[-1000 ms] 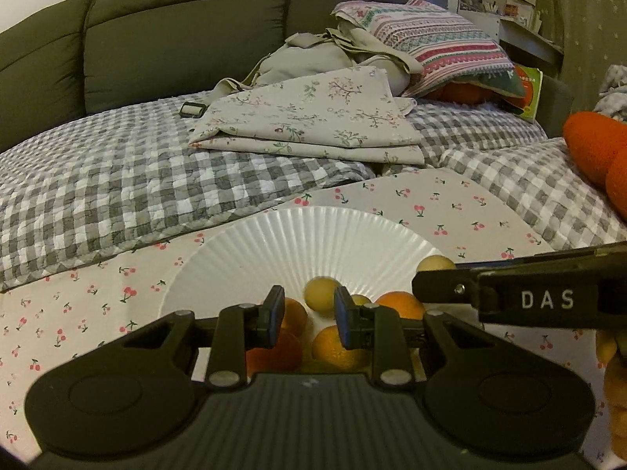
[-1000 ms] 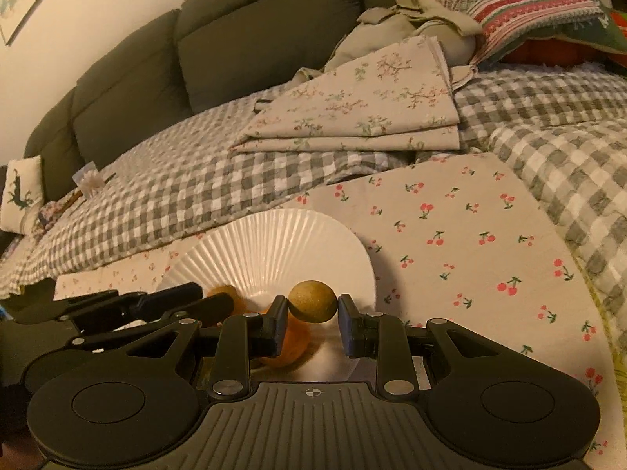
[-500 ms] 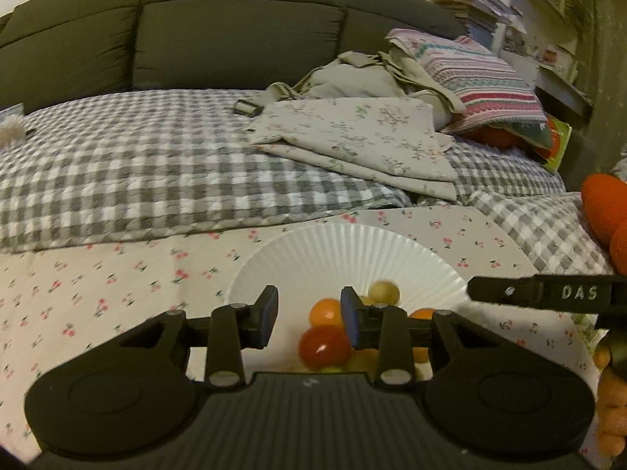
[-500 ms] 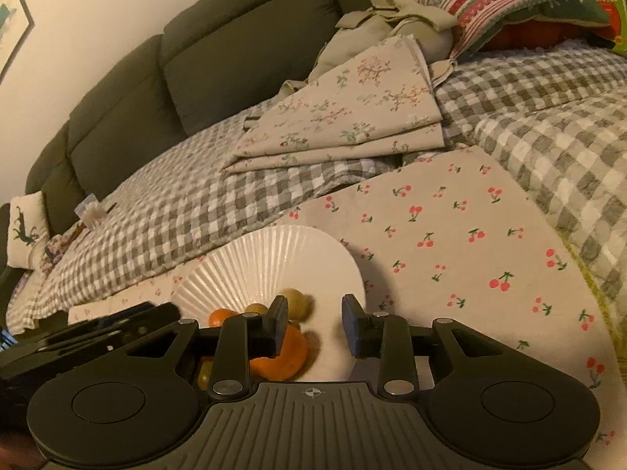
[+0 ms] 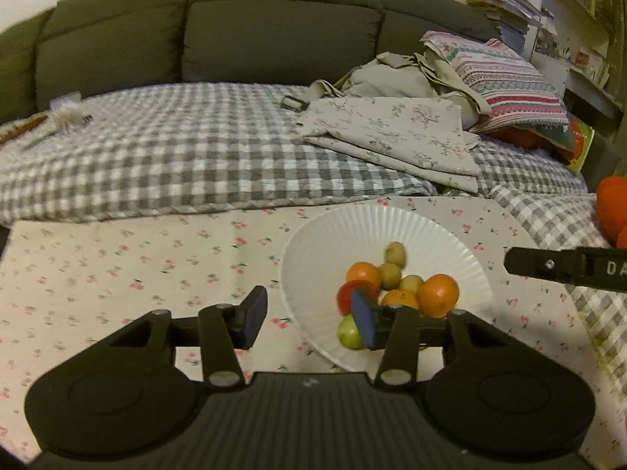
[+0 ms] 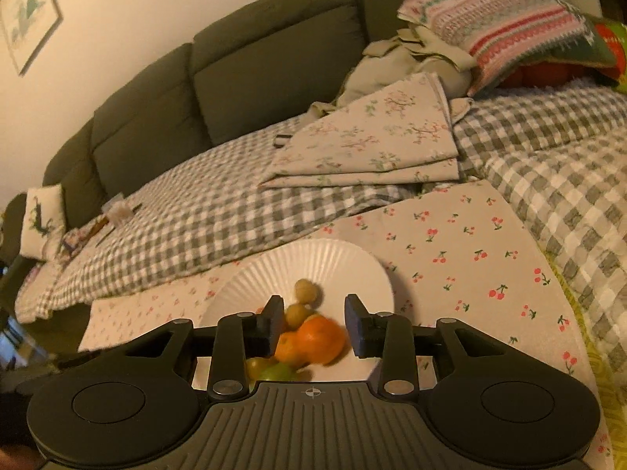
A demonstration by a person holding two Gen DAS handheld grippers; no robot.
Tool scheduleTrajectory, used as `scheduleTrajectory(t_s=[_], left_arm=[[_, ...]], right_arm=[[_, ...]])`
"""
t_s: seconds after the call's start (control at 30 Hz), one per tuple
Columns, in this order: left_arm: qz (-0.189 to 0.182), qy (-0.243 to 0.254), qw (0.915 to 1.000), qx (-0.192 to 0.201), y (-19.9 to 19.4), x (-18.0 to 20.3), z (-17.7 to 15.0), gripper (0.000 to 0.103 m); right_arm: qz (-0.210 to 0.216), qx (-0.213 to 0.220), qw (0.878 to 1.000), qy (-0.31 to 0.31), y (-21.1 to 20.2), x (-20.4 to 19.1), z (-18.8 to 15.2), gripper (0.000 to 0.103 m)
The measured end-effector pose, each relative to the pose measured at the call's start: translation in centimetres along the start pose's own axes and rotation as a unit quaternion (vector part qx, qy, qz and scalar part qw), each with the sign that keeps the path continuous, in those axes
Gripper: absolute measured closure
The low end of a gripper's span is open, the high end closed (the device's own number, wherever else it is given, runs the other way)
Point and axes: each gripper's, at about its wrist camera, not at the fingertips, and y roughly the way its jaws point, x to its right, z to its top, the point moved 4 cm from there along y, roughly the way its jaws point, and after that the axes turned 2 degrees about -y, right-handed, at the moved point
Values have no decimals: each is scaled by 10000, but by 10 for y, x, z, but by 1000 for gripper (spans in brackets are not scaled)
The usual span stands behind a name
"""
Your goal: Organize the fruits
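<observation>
A: Both claws empty now. Left claw [image 5: 309, 319] opening, nothing between its jaws; a second ago they sat nearly shut over the fruit.

B: Right claw [image 6: 313, 325]?

A: Opening too. It has let go the small tan fruit [image 6: 306, 290], which lies on the plate [image 6: 352, 260].

B: So, delivered?

A: Likely. Fruit heaped at plate's near side: oranges [image 5: 437, 294], red one [image 5: 347, 293], green one [image 5: 350, 333].

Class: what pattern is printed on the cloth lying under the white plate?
Small red cherries on a pale cloth, clearest in the right wrist view.
</observation>
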Motion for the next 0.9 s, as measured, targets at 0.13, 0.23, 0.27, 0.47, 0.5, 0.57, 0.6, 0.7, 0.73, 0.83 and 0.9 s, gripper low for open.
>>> scheduleTrajectory(t_s=[0.13,0.23,0.27,0.47,0.5,0.57,0.6,0.7,0.73,0.83,0.9], left_arm=[[55,-134,9999,34,-18,-7,-4,47],[130,-236,9996,20,-33,-12,-11,44],[167,-245,9996,30,-39,-13,-13,44],[172,-381,9989,217,-78,-19,-26,35],[186,-381,9988,244,-83,-20,-28,34],[266,-360,9986,281,-91,-21,-33,30],[294,-364,9985,290,-95,-22,-35,30],[327,-447,9979,334,-105,-27,-41,27],[337,-475,9977,342,-108,-28,-43,26],[365,-494,9975,363,-115,-29,-48,23],[392,-485,9973,381,-120,-28,-52,19]], right_arm=[[22,-56,9998,-185,-13,-14,-9,69],[90,-71,9996,-273,-25,-26,-18,67],[86,-66,9994,-317,-29,-30,-21,66],[123,4,9987,-492,-51,-52,-35,57],[116,6,9987,-503,-54,-55,-38,56],[73,13,9986,-529,-61,-58,-44,53],[25,28,9986,-537,-66,-59,-47,51],[-93,69,9986,-514,-77,-61,-55,47],[-120,85,9986,-506,-81,-61,-58,44],[-154,118,9987,-468,-93,-63,-67,38],[-171,138,9987,-452,-100,-65,-73,34]])
